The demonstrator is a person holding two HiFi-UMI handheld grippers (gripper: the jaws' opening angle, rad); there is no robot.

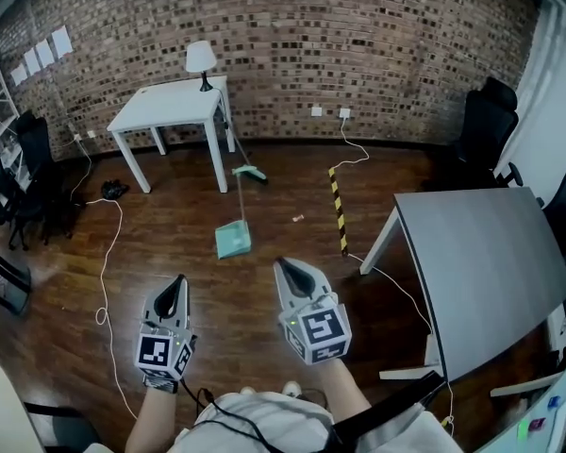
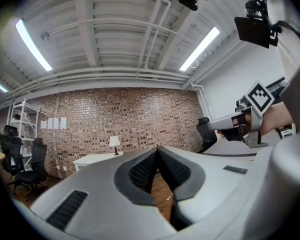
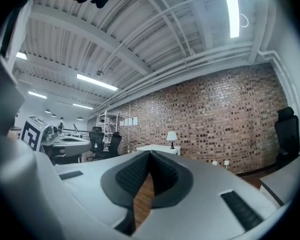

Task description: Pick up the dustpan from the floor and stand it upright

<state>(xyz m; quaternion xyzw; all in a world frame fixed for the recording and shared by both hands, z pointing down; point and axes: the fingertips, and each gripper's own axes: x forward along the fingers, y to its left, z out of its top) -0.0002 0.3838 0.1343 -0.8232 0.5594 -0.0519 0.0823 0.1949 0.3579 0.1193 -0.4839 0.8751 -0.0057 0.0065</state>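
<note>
Left gripper and right gripper: both pairs of jaws together, nothing held. Dustpan lies on the floor ahead, between and beyond both tips, well apart. Its handle runs away from the person. The right gripper looks marginally nearer.

I am recording the dustpan as mint green against a dark brown wooden floor. The floor strip is showing yellow and black stripes. My left gripper and right gripper are showing pale grey, with black pads and black-and-white square markers. The wall is showing red-brown brick.
</note>
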